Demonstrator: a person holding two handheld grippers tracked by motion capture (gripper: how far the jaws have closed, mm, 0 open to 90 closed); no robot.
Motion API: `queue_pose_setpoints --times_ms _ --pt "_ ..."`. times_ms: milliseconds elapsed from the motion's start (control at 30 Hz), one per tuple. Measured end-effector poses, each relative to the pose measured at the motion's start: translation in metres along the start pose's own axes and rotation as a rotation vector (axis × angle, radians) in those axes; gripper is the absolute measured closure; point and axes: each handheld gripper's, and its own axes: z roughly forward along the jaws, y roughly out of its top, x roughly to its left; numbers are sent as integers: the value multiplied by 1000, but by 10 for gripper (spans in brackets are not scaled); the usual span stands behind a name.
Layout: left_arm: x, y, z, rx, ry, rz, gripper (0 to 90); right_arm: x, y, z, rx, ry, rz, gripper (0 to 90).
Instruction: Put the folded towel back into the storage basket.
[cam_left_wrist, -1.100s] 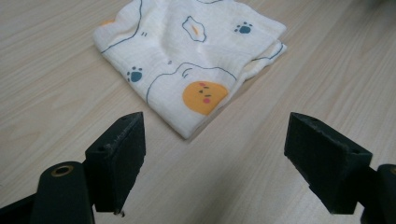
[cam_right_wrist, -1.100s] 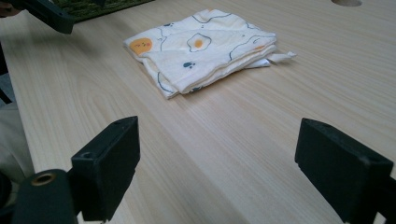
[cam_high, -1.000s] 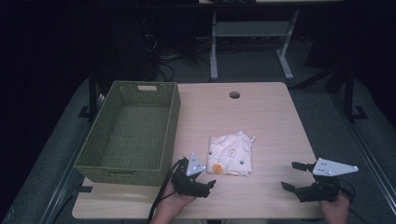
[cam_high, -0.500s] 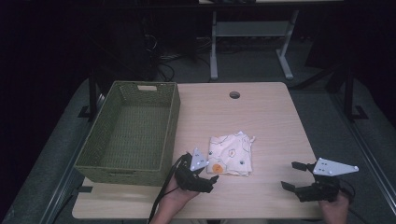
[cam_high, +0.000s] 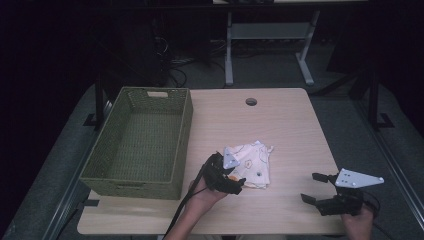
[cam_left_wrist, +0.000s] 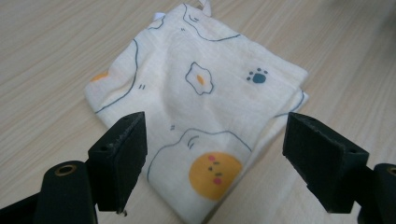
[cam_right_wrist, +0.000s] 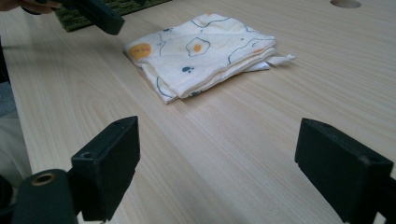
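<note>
A folded cream cloth (cam_high: 254, 161) printed with eggs, a paw and an orange face lies flat near the middle of the table. My left gripper (cam_high: 238, 181) hovers at the cloth's near left corner, jaws wide open. In the left gripper view the cloth (cam_left_wrist: 201, 93) lies between and beyond the two black jaws of the left gripper (cam_left_wrist: 212, 140), the orange face nearest. My right gripper (cam_high: 313, 187) is open over bare wood at the front right, apart from the cloth. In the right gripper view the cloth (cam_right_wrist: 205, 51) lies well ahead of the open right gripper (cam_right_wrist: 222, 144).
A green woven basket (cam_high: 110, 175) stands along the table's left side, with nothing in it. A round cable hole (cam_high: 251, 101) sits near the far edge of the table (cam_high: 290, 125). Dark floor and a desk frame lie beyond.
My left gripper has moved forward and to the right, from the table's front edge onto the cloth's near corner. The right gripper and the cloth have stayed put.
</note>
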Motion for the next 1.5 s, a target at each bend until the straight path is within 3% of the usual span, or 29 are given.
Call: queue_pose_setpoints --times_ms 233,567,867,1067,1500 --pt "5 13 23 40 0 -1 246 -1 0 -1 -7 5 0 135" --pt "12 29 44 69 3 -2 289 -2 0 -2 -17 9 2 135" --pt "20 30 69 109 0 -27 335 -2 -1 -2 -22 13 2 135" --pt "23 28 76 126 4 -43 386 -3 -1 -3 -24 13 2 135" --pt "27 26 75 118 19 -36 676 -2 -1 -5 -30 12 2 135"
